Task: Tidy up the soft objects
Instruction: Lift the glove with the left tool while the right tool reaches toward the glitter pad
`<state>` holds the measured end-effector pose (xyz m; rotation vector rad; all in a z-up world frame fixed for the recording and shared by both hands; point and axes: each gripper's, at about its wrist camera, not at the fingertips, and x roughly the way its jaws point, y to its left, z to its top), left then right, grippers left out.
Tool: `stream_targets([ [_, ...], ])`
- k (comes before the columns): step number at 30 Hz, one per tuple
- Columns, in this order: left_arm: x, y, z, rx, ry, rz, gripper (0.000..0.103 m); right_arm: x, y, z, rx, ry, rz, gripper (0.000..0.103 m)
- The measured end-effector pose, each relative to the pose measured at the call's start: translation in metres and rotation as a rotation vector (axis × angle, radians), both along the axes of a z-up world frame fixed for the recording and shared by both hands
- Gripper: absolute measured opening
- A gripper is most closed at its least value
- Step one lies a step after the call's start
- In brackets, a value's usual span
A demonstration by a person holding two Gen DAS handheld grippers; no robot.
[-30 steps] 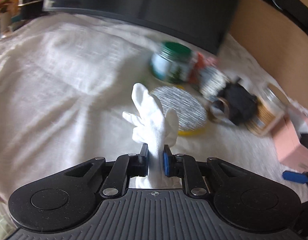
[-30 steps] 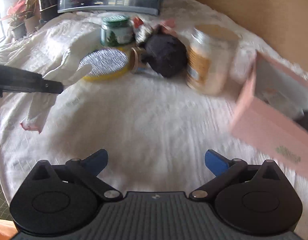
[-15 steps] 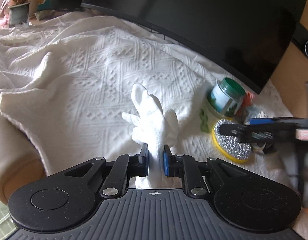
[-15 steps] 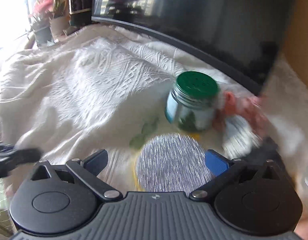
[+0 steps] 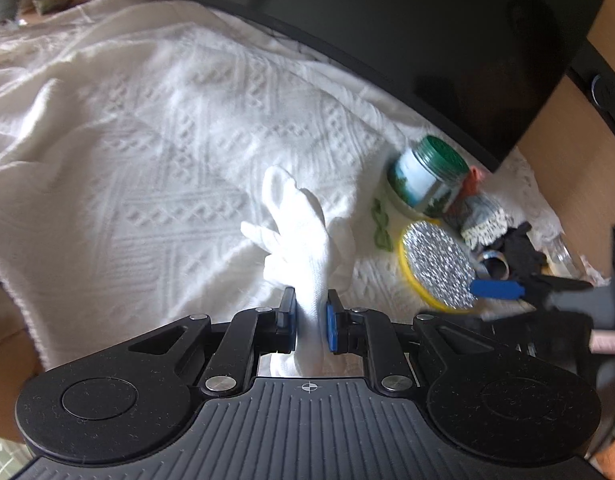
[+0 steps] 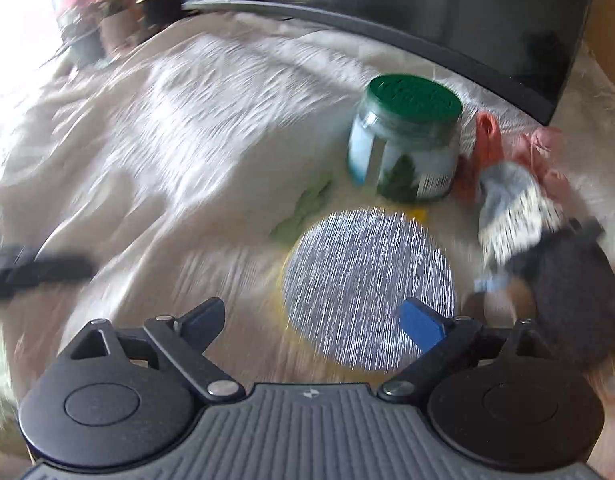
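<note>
A: Roughly, where's the free room?

B: White knit blanket [image 5: 155,152] is bare across the whole left and middle of both views. Its hem drops off at lower left in the left wrist view. A dark monitor [image 5: 447,40] closes the far side. Clutter is packed at the right: green-lidded jar [image 6: 407,140], round glitter-topped disc with a yellow rim [image 6: 367,292], a patterned cloth bundle [image 6: 515,216], a black soft item [image 6: 571,292] and some pink-orange fabric [image 6: 487,140] behind the jar.

A: Glove vs. tool?

B: Left gripper [image 5: 311,320] is clamped on the white glove [image 5: 303,236] near the cuff. The glove's fingers stick up and forward past the tips, above the bare blanket, left of the disc.

A: Right side?

B: Right gripper [image 6: 311,320] has its jaws wide and closing, nothing between the pads. The disc lies just ahead of its right finger, the jar beyond that. In the left view it comes in from the right edge, its blue pad over the disc's near rim.

A: Pose?

B: Both angle down toward the blanket. Right view is motion-blurred.
</note>
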<state>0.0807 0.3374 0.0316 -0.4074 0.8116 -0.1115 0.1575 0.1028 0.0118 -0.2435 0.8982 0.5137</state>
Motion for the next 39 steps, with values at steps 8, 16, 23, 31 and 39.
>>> stream_targets([
  [8, 0.01, 0.0, 0.006, 0.115, -0.004, 0.035, 0.017, 0.025, 0.022, 0.03, 0.088, -0.105, -0.088, 0.073],
  [16, 0.018, 0.012, 0.01, 0.172, 0.008, 0.039, 0.017, 0.084, 0.061, 0.004, 0.037, 0.04, -0.14, 0.036],
  [23, 0.025, 0.008, 0.011, 0.17, 0.011, 0.021, 0.017, 0.098, 0.069, 0.001, 0.007, 0.103, -0.122, 0.018],
  [31, 0.032, -0.004, 0.024, 0.163, -0.016, 0.014, 0.017, 0.07, 0.041, 0.048, 0.09, 0.088, -0.084, 0.012],
  [39, 0.033, -0.012, 0.029, 0.142, -0.019, 0.018, 0.017, 0.063, 0.019, 0.073, 0.11, 0.056, -0.098, 0.012],
])
